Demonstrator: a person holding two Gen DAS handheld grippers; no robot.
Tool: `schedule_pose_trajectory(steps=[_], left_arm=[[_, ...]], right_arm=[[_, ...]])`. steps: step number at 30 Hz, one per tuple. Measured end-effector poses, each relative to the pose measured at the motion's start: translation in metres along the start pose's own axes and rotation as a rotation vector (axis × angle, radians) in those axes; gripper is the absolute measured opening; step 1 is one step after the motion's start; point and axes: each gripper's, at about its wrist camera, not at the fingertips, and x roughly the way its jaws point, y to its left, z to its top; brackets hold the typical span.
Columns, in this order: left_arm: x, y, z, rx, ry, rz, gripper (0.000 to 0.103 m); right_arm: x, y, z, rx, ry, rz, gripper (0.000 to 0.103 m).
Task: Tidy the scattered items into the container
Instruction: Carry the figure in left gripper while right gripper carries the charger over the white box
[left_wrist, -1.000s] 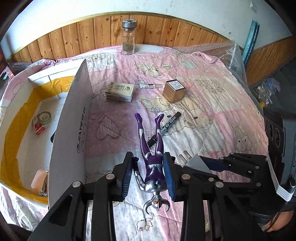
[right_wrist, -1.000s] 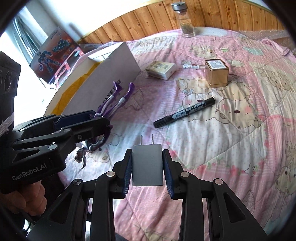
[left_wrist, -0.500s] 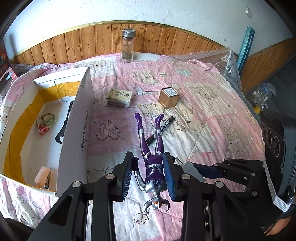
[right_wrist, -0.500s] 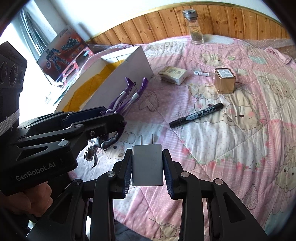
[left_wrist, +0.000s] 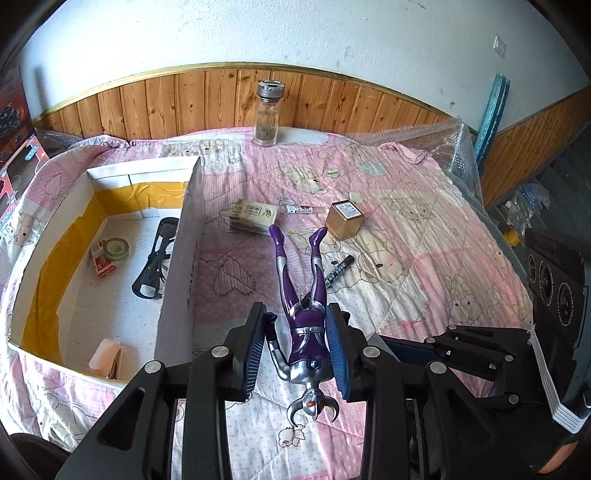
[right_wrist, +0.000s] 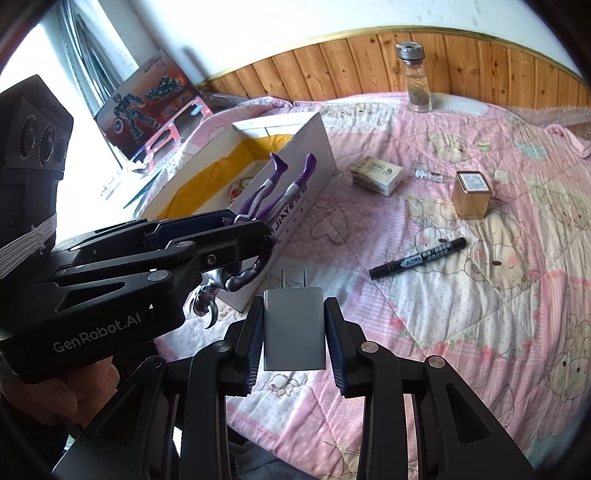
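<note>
2 grips are full. The left gripper (left_wrist: 297, 349) is clamped on the figure (left_wrist: 300, 295) at its torso, head toward the camera and legs pointing away, lifted clear of the quilt (left_wrist: 424, 266). The right gripper (right_wrist: 293, 336) is clamped on the charger (right_wrist: 293, 328), its 2 prongs pointing forward, also in the air.

The box (left_wrist: 186, 236) sits to the left on the quilt; its near wall stands just left of the figure. Inside lie a tape roll (left_wrist: 116, 248), a black frame (left_wrist: 155, 264) and a few smaller bits. Out on the quilt remain a marker (right_wrist: 417, 258), a gold cube (right_wrist: 472, 194), a carton (right_wrist: 376, 174) and a small tube (right_wrist: 428, 174); a jar (right_wrist: 415, 75) stands by the wooden wall.

The step in hand looks like carrying both loads to the box. To do it well, I would raise the figure so its long legs pass over the wall rather than catch it, move left until the torso is above bare floor, then let go low. The charger should follow only once the left tool is out of the way, since the 2 tools ride close together.
</note>
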Motion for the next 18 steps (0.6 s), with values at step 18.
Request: schedule_pose_trajectory(steps=[18], left_arm=[[-0.026, 0.033, 0.009, -0.054, -0.054, 0.029, 0.034]], right_arm=[[-0.014, 0.027, 0.033, -0.066, -0.041, 0.014, 0.034]])
